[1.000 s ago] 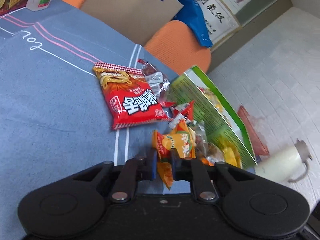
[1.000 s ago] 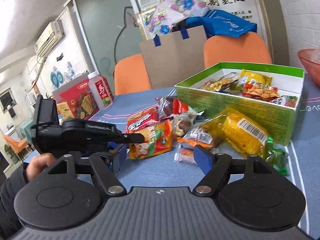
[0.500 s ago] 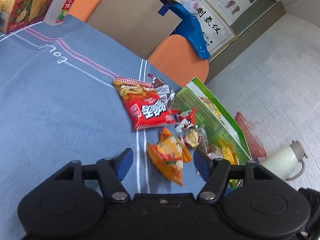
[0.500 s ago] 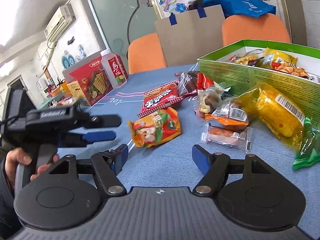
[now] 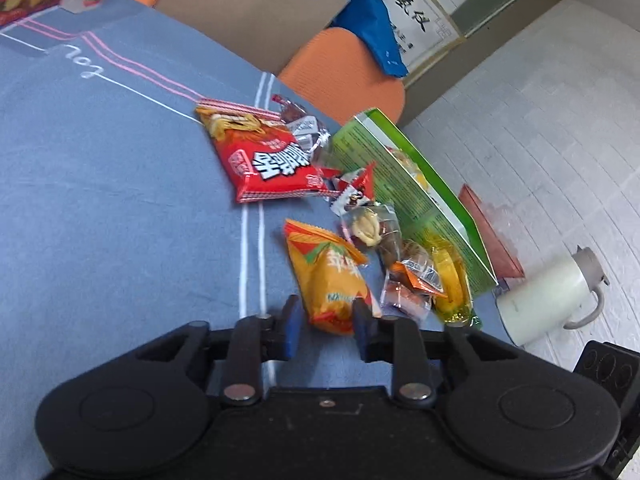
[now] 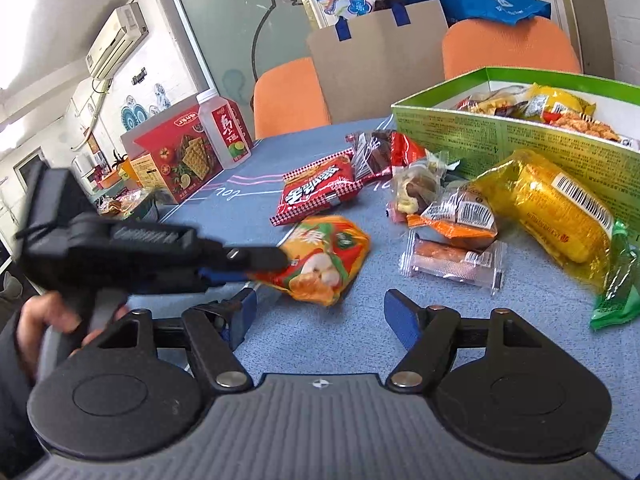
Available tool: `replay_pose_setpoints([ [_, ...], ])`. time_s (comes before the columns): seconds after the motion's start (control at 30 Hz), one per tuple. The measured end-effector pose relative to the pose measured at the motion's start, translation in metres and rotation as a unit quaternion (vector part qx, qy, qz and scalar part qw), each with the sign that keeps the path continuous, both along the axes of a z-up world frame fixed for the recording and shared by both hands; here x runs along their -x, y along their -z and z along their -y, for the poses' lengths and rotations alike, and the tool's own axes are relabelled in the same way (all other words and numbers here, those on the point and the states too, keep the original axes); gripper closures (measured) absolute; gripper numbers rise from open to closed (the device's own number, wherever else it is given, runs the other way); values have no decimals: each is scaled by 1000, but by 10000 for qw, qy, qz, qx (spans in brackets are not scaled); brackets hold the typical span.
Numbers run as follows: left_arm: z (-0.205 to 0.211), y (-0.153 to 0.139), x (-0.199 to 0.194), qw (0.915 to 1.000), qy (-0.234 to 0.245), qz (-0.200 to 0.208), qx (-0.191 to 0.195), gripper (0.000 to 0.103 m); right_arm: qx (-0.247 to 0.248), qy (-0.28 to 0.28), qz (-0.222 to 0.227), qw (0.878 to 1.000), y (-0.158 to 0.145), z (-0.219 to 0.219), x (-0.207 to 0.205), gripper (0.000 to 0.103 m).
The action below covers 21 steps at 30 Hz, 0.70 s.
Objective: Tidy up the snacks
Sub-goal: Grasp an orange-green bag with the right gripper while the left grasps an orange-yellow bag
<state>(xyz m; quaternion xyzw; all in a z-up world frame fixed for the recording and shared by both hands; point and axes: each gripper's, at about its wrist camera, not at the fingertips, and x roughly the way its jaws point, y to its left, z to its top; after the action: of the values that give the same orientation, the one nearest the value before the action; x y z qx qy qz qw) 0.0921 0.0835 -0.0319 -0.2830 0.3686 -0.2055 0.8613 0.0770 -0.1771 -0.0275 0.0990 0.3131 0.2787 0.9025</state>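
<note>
An orange snack bag (image 5: 330, 280) lies on the blue tablecloth (image 5: 100, 208); it also shows in the right wrist view (image 6: 324, 260). My left gripper (image 5: 326, 332) has its fingers on either side of the bag's near end, part closed, touching or nearly so. It shows in the right wrist view (image 6: 256, 264) from the side. My right gripper (image 6: 324, 316) is open and empty just in front of the bag. A red noodle packet (image 5: 264, 156), several small wrapped snacks (image 6: 452, 216) and a yellow corn pack (image 6: 548, 208) lie beside the green box (image 6: 500, 140), which holds several snacks.
A red cracker box (image 6: 176, 152) and a drink bottle (image 6: 224, 128) stand at the far left. Orange chairs (image 6: 288, 96) and a cardboard sheet (image 6: 376, 64) stand behind the table. A white kettle (image 5: 548, 292) stands on the floor beyond the table edge.
My left gripper let go of the orange bag, drew back open, then moved in again and is closing around the bag's near end. My right gripper moved closer to the snacks.
</note>
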Motion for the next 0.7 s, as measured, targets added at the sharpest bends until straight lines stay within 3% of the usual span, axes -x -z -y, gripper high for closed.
replay_pose_setpoints([
  [0.03,-2,-2,2,10000,-82,15,-49,46,-11,-17,-19,10000,1,-1,-1,0],
  [0.07,-5,-3,2,9999,-155,34,-47,44,-13,-27,-43,10000,3,-2,-2,0],
  [0.13,-9,-7,-4,9997,-238,31,31,44,-61,-56,-119,9999,6,-3,-4,0],
  [0.23,-6,-11,-15,9997,-237,39,98,33,-76,-8,-137,9999,7,-6,-8,0],
  [0.4,7,-3,-24,9999,-44,-123,85,33,-55,64,-131,9999,5,-10,-18,4],
  [0.53,11,5,-28,9996,101,-210,180,49,-111,-16,-212,9997,9,-13,-26,9],
  [0.6,15,4,-27,9999,87,-136,42,54,-193,-93,-238,9995,11,-14,-28,24],
  [0.7,17,2,-23,9999,81,-91,17,68,-213,-107,-212,9995,12,-14,-26,31],
])
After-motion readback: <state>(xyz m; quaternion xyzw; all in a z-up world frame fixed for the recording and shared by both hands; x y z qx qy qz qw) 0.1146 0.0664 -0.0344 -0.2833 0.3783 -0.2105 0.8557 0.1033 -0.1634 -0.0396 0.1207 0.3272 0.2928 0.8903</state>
